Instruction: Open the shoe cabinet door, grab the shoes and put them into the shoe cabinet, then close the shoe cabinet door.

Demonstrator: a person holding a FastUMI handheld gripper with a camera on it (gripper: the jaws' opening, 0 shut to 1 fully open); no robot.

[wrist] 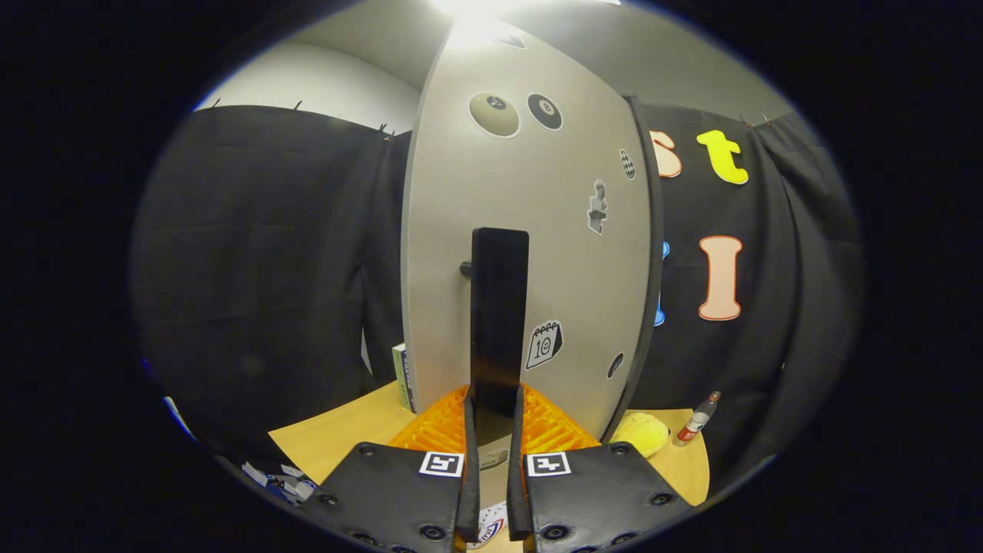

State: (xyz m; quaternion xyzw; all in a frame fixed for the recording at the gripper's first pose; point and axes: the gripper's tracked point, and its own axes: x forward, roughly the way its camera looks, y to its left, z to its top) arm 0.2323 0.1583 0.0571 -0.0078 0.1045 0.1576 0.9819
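Firmly, claw (492, 403) grips slim flat handle (499, 307) on smooth door (553, 253).

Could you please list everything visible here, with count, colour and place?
cabinet door: one, pale grey, stickers on it, straight ahead of the tool
handle: one, black, upright bar on the door, its lower end between the fingers
box: one, green and white, left of the door
bottle: one, red cap, on the table right of the door
soft object: one, yellow, beside the bottle
table: one, light wood
tool: one, fingers close either side of the handle
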